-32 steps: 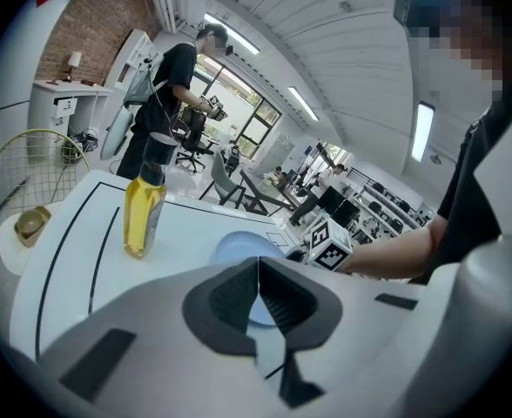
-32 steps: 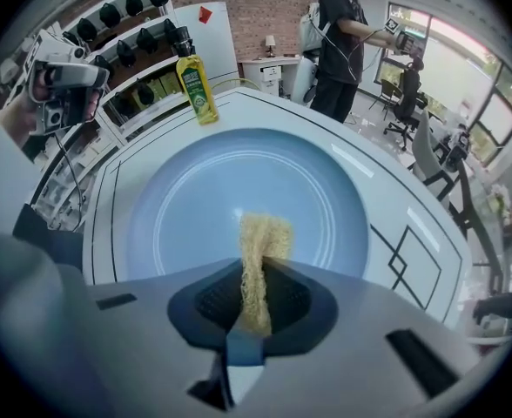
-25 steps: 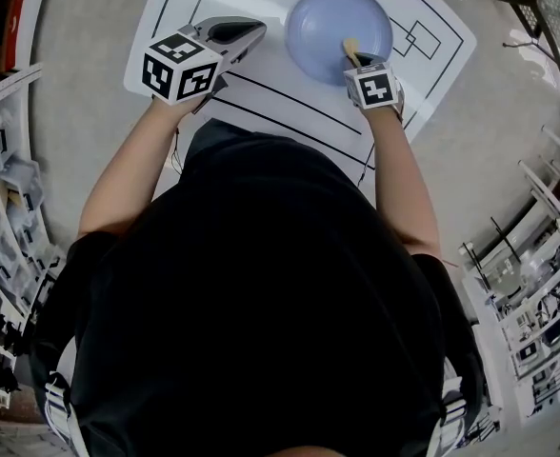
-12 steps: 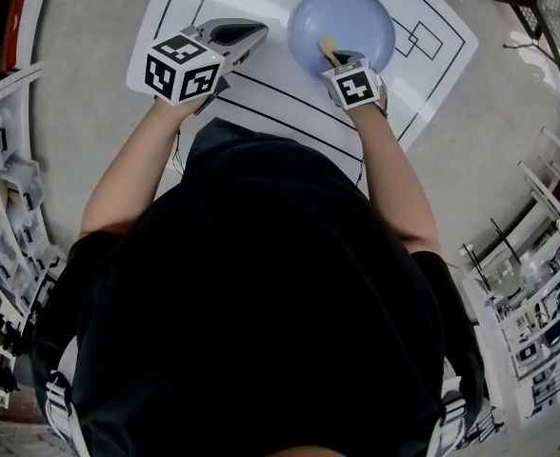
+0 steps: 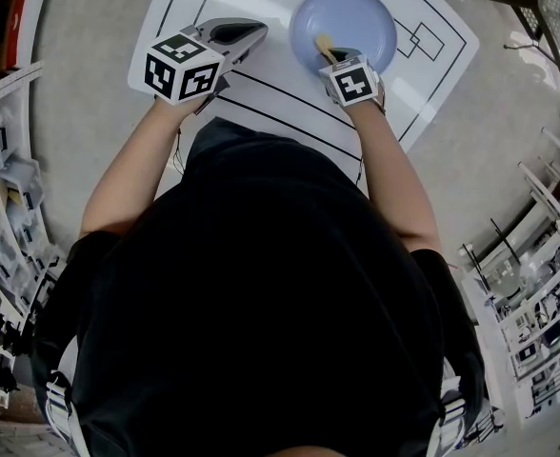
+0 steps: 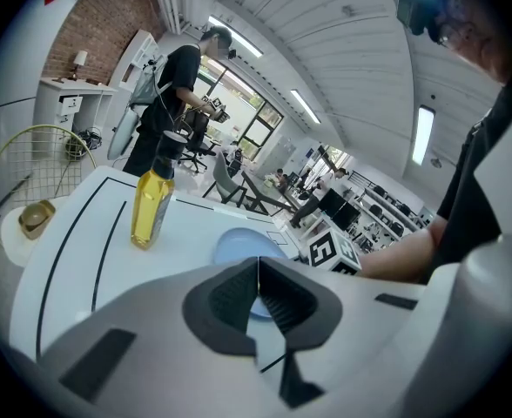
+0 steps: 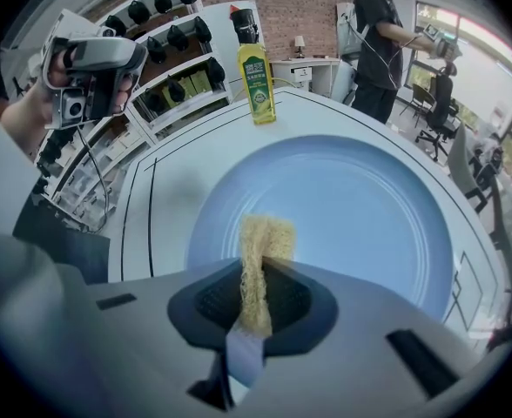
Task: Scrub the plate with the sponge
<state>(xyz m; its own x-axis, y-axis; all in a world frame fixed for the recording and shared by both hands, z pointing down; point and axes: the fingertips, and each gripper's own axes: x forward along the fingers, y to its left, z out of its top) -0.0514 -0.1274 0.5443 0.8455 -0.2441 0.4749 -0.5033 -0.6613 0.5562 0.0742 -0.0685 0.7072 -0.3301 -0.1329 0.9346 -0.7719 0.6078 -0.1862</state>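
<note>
L hand-held gripper [image 6: 258,277] closed, R [image 7: 254,290] clamping.

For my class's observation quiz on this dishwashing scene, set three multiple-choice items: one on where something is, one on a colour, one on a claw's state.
1. Where is the sponge?
A) lying loose on the plate
B) pinched in the right claw, over the plate
C) in the left claw

2. What colour is the plate?
A) white
B) green
C) light blue

3. The left claw is:
A) wide open
B) shut, empty
C) shut on the plate

Answers:
1 B: the right gripper view shows its jaws gripping the sponge above the plate.
2 C: every view shows it light blue.
3 B: its jaws meet with nothing between.
</note>
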